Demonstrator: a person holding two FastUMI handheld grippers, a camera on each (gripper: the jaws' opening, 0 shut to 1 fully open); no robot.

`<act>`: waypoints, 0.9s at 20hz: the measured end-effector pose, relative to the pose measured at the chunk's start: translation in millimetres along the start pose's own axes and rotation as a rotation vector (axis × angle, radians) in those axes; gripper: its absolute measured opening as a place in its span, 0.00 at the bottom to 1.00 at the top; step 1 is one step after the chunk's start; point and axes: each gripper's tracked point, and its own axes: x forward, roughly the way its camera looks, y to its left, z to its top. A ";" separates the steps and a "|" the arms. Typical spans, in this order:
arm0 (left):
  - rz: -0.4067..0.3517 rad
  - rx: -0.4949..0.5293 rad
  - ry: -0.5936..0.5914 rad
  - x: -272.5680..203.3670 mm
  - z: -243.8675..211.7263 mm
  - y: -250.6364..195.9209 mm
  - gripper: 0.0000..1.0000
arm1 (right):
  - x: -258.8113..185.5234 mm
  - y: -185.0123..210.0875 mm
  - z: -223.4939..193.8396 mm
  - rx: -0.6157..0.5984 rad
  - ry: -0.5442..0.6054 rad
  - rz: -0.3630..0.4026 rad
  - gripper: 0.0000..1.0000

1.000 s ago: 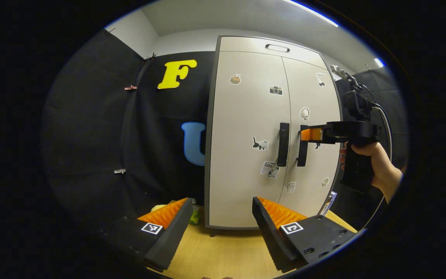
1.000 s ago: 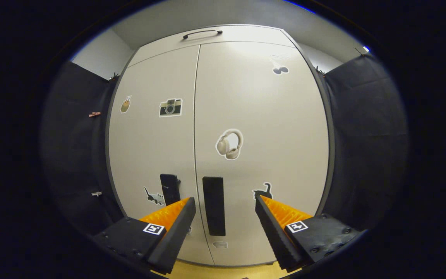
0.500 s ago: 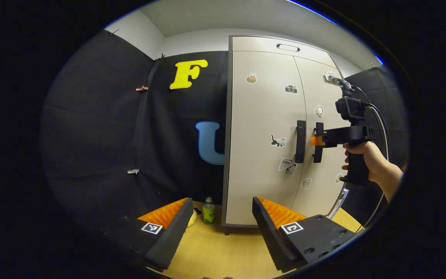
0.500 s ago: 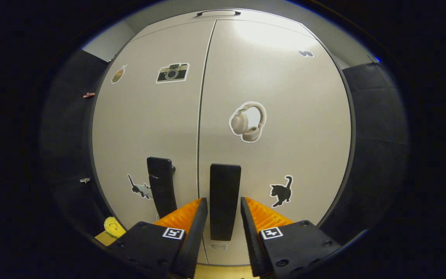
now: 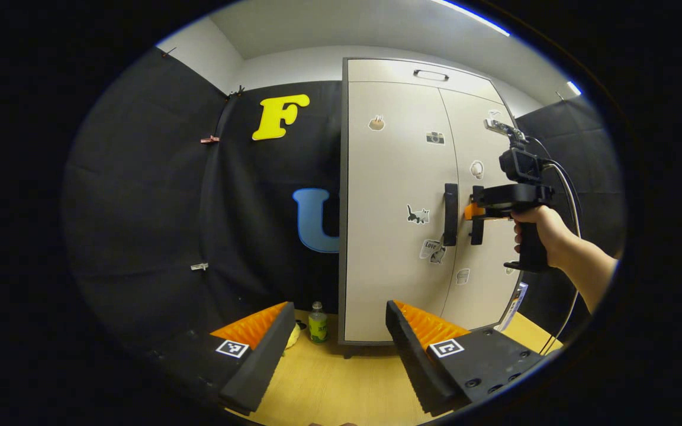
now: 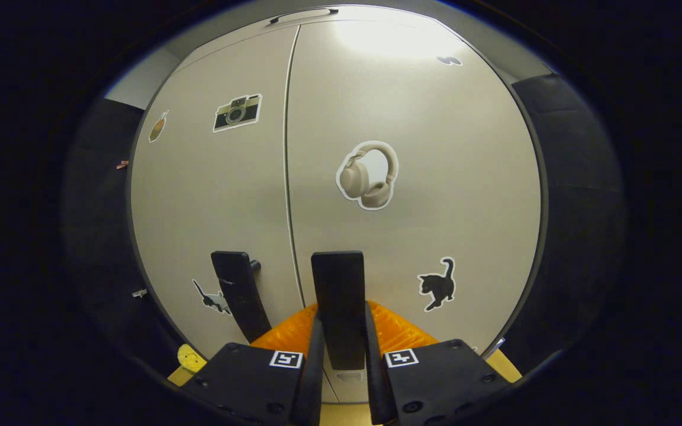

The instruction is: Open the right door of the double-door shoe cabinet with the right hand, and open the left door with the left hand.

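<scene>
Gripping the right door handle (image 6: 338, 307), the right tongs (image 6: 341, 349) are seen closed on it, one finger pressed to each side of the black bar. In the left gripper view the same right tongs (image 5: 476, 211) are shown at the right door handle (image 5: 477, 222), carried by a hand (image 5: 545, 231) with a cable trailing down behind it. The shoe cabinet (image 5: 400, 195) is stood upright on the wooden table (image 5: 341, 384), against the black cloth wall. Both doors look flush and shut: the left door (image 5: 391, 207) and the right door (image 5: 483, 236) meet along a thin middle seam. The left door handle (image 5: 450, 214) is left free, just beside the seam, and in the right gripper view the left door handle (image 6: 240, 302) is seen just to the side of the gripped one. The left tongs (image 5: 338, 337) are held wide open, well back from the cabinet, low over the table, with nothing between the fingers. A small green bottle (image 5: 317, 322) is stood on the table beside the cabinet's left foot, with something yellow (image 5: 292, 336) next to it, partly hidden by a finger. Stickers are dotted over the doors, a headphones sticker (image 6: 368, 175) and a black cat sticker (image 6: 437, 284) on the right one.
</scene>
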 end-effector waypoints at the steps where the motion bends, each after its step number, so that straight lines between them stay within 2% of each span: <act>1: -0.007 0.002 -0.002 -1.8 0.8 0.6 0.95 | 0.6 0.0 0.2 0.002 -0.003 -0.006 0.35; 2: -0.011 0.004 -0.003 -3.7 0.7 1.9 0.95 | 0.5 0.3 0.5 0.014 0.003 -0.007 0.35; 5: -0.035 -0.006 -0.002 -7.9 -1.4 3.6 0.95 | 1.3 -0.7 -0.8 0.026 0.022 -0.006 0.24; 6: -0.047 -0.012 -0.001 -9.6 -1.9 2.9 0.95 | -0.1 0.0 0.1 0.025 0.024 -0.009 0.24; 7: -0.058 -0.015 0.000 -11.2 -3.3 2.7 0.95 | 0.5 0.0 -1.7 0.023 0.039 -0.007 0.18; 13: -0.124 -0.029 0.016 -17.8 -11.2 -5.4 0.95 | -9.8 -2.4 -1.9 0.025 0.054 -0.012 0.18; 18: -0.096 -0.018 0.019 -24.8 -9.1 -7.2 0.95 | -22.5 -5.6 -1.7 0.035 0.037 0.023 0.18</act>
